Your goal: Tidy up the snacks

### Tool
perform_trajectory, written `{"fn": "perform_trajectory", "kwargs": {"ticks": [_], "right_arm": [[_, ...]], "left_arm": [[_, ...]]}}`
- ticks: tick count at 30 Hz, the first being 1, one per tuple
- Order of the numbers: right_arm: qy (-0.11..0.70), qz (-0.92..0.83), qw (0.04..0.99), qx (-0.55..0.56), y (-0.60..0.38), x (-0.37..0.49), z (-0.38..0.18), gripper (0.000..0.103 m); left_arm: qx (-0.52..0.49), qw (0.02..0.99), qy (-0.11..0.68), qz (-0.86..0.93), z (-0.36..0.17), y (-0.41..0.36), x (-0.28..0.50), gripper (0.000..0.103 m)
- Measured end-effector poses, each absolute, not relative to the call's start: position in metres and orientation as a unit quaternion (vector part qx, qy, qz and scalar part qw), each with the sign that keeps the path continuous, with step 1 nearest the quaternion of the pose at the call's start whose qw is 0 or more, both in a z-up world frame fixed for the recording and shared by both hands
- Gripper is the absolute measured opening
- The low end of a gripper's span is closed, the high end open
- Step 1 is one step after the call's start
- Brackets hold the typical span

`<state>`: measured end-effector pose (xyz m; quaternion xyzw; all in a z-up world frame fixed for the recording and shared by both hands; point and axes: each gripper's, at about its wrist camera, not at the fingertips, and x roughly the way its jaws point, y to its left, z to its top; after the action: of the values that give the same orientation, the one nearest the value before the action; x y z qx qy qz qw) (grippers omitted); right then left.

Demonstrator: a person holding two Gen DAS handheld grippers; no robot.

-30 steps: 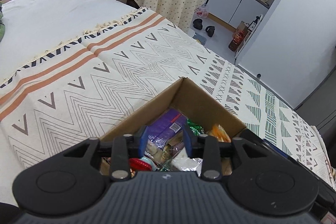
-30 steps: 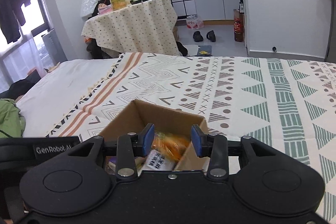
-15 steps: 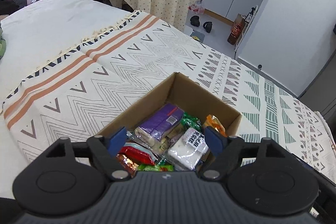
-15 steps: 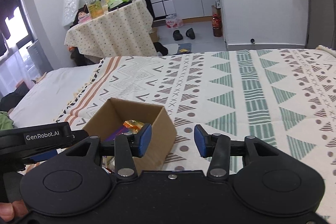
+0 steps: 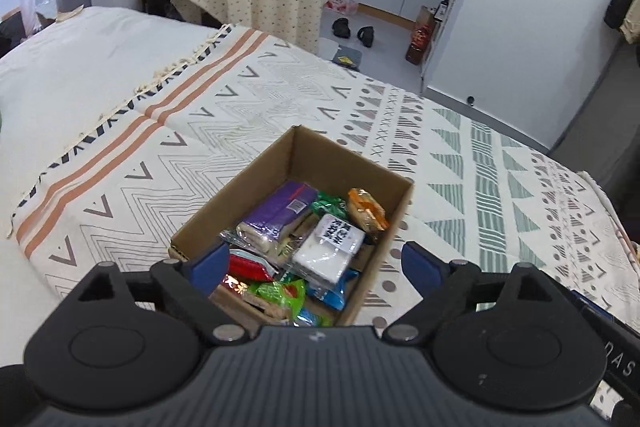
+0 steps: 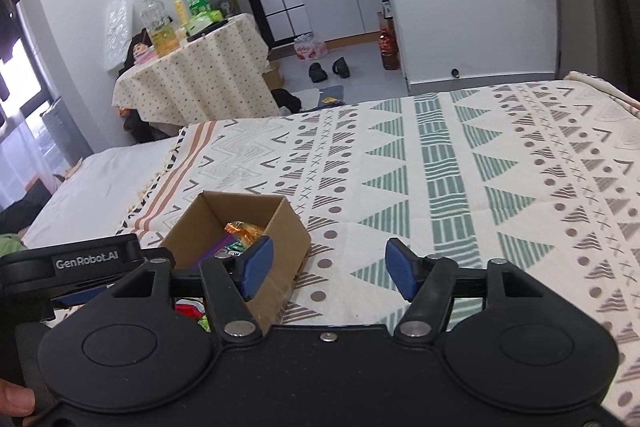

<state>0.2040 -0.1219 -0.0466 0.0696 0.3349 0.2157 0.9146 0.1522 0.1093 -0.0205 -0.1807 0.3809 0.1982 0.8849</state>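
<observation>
The left hand-held gripper hangs over the near end of the cardboard box, its blue fingers spread wide with nothing between them; the right hand-held gripper is likewise spread and empty, with the box just ahead and to its left on the patterned bedspread. The box is full of packets and no snack lies loose on the bed in either view, so the gathering step looks done or close to it. If anything remains, the next move is likely a check for stray packets, or a two-sided hold on the box walls to shift it; that would need each gripper brought to opposite sides.

The left wrist view looks straight down into the box: a purple packet, a white packet with black print, an orange packet against the far right wall, and green and red wrappers nearest the gripper. The right wrist view shows only the orange packet over the rim, but it adds the box's outer right wall, the bare bedspread beyond, and part of a person's hand at its lower left.
</observation>
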Motion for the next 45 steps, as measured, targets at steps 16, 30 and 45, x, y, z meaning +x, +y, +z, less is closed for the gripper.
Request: {"fn": "perform_trajectory", "kwargs": {"ticks": [16, 30, 45], "right_arm": [[0.305, 0.200, 0.928, 0.078, -0.175, 0.154, -0.020, 0.084], [0.291, 0.182, 0.937, 0.071, -0.214, 0.113, -0.001, 0.099], [0.285, 0.193, 0.938, 0.044, -0.221, 0.063, 0.019, 0.103]], "left_arm": [[-0.139, 0.906, 0.370, 0.150, 0.020, 0.069, 0.108, 0.103], [-0.104, 0.920, 0.364, 0.100, 0.045, 0.056, 0.065, 0.103], [-0.086, 0.931, 0.350, 0.064, 0.059, 0.047, 0.015, 0.103]]}}
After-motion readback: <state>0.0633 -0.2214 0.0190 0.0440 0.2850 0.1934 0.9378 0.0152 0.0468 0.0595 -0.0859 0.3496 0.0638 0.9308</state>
